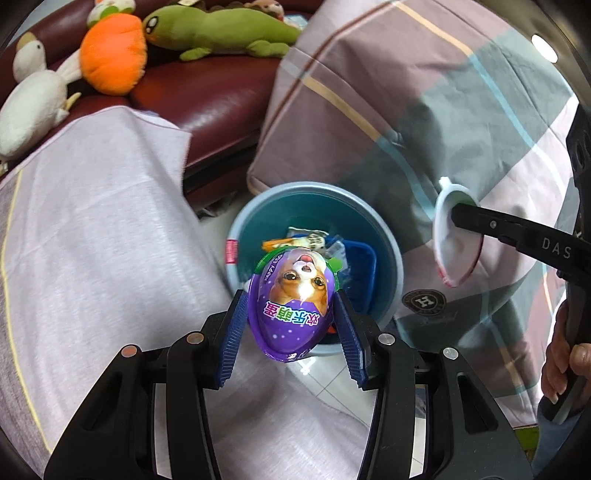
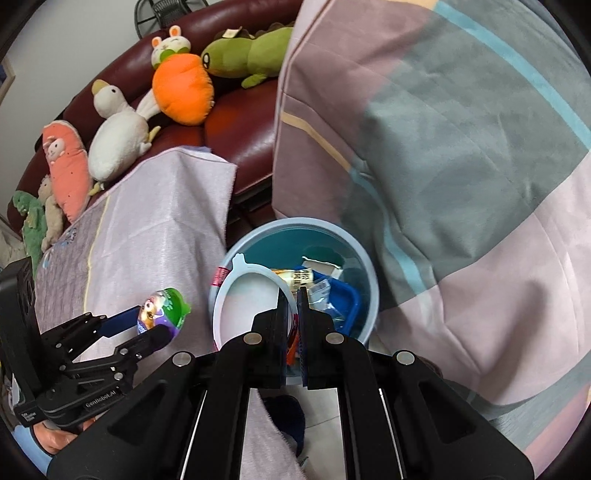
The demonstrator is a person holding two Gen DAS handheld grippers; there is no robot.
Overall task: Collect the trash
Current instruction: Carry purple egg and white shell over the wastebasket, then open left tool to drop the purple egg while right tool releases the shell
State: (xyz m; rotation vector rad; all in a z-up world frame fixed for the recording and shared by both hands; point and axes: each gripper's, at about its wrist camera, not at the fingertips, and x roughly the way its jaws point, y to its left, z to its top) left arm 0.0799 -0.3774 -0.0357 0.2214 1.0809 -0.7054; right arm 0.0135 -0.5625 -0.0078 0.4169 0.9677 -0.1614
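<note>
My left gripper [image 1: 291, 317] is shut on a purple egg-shaped toy package [image 1: 291, 306] with a dog picture, held above the near rim of a blue bin [image 1: 236, 229]. The bin holds several wrappers and a blue tray [image 1: 360, 258]. My right gripper [image 2: 292, 295] is shut on a round white lid [image 2: 243, 291] with a small tab, held over the bin's left rim [image 2: 369, 266]. The lid [image 1: 456, 236] and the right gripper also show at the right of the left wrist view. The egg package [image 2: 160, 310] shows in the left gripper in the right wrist view.
The bin stands on a tiled floor between a lilac cloth [image 1: 92, 240] on the left and a plaid blanket [image 1: 424, 110] on the right. A dark red sofa [image 1: 207, 96] behind carries several plush toys, among them an orange carrot [image 1: 110, 55] and a green dinosaur [image 1: 221, 31].
</note>
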